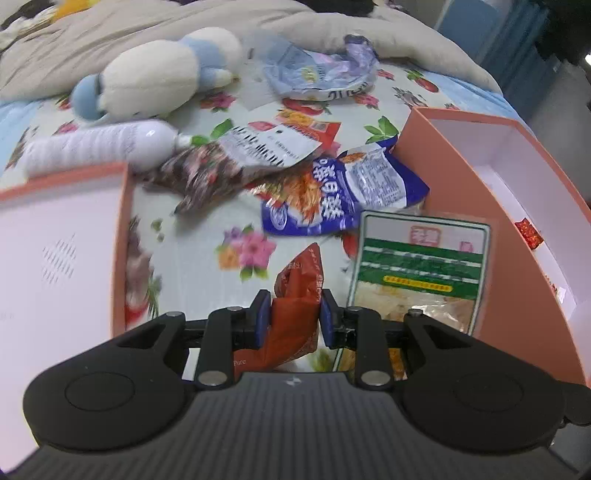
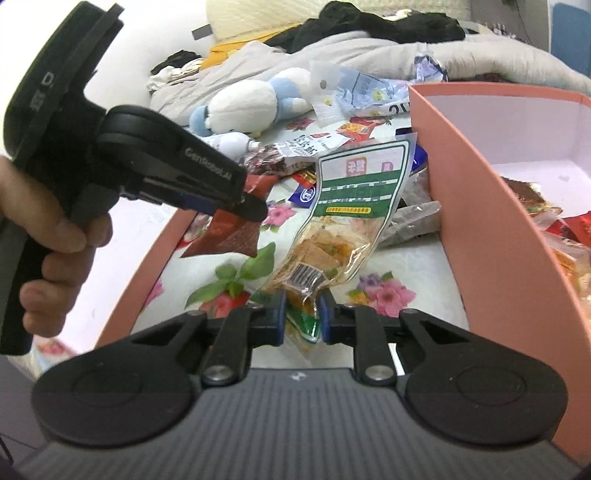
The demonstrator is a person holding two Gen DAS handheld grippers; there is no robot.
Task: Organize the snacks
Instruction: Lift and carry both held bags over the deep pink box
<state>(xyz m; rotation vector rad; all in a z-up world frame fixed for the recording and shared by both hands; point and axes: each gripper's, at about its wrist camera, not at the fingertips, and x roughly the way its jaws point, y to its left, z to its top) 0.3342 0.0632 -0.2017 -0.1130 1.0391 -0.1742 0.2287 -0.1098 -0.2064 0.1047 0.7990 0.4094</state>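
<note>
My left gripper (image 1: 294,315) is shut on a small red-brown snack packet (image 1: 299,295), lifted over the flowered sheet. From the right wrist view that left gripper (image 2: 246,202) shows at the left with the red-brown packet (image 2: 231,236) hanging from it, a hand on its handle. My right gripper (image 2: 301,317) is shut on the lower end of a green-and-white clear snack bag (image 2: 354,192) with orange pieces inside. The same green-and-white bag (image 1: 421,266) stands beside the right pink box (image 1: 454,173) in the left wrist view. More packets lie ahead: a blue one (image 1: 332,199) and a dark speckled one (image 1: 207,177).
A second pink box (image 1: 62,251) is at the left. The right pink box (image 2: 476,177) holds several snack packets (image 2: 554,229). A white-and-blue plush toy (image 1: 159,74), a white bottle (image 1: 99,147), a pale blue bag (image 1: 317,74) and a grey duvet (image 1: 110,33) lie farther back.
</note>
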